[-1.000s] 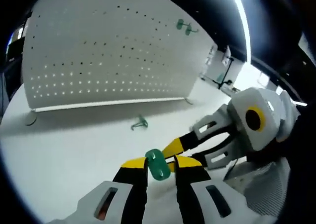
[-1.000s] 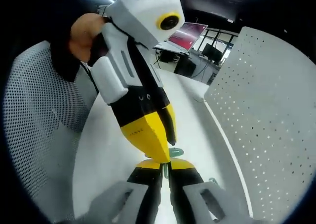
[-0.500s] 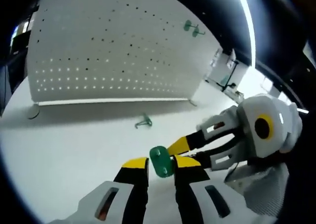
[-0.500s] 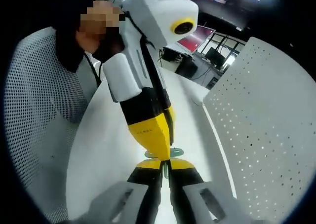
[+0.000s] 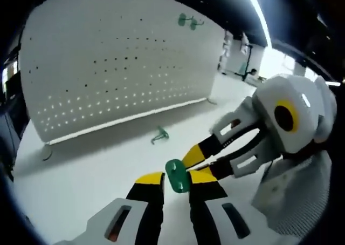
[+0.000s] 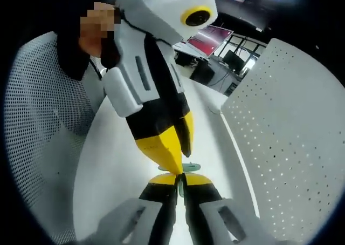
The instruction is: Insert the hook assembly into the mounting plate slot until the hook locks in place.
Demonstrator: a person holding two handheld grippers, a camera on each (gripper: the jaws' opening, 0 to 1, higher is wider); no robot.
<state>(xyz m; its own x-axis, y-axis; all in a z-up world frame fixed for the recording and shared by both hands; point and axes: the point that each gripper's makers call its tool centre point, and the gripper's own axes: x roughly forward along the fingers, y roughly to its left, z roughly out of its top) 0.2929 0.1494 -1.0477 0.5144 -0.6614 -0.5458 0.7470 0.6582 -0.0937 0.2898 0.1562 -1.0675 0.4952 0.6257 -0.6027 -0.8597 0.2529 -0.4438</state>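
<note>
The green hook piece (image 5: 176, 175) sits between our two tools, above the white table (image 5: 81, 169) and well apart from the perforated mounting plate (image 5: 108, 67) that stands upright at the table's far side. In the left gripper view the left gripper (image 5: 175, 180) has its yellow tips on either side of the piece's flat oval plate, and the right gripper (image 5: 202, 160) reaches in from the right with its tips against the same piece; in the right gripper view the right gripper (image 6: 180, 180) has its jaws drawn nearly together on a thin green edge (image 6: 183, 168), with the left gripper (image 6: 164, 150) coming down onto it from above. We judge both tools to be gripping the one piece. The risk, as we see it, lies in that shared hold — if the two hands pull or twist out of step, the small piece could slip, rotate in the jaws or drop to the table, and a turned plate would not meet the board squarely. A second green hook (image 5: 159, 134) lies loose on the table near the board's foot, and another green piece (image 5: 188, 22) hangs high on the board. Hard to make out: the hook's prong is hidden behind the tips, so its orientation is uncertain, and we cannot tell which hole is meant as the slot.
</note>
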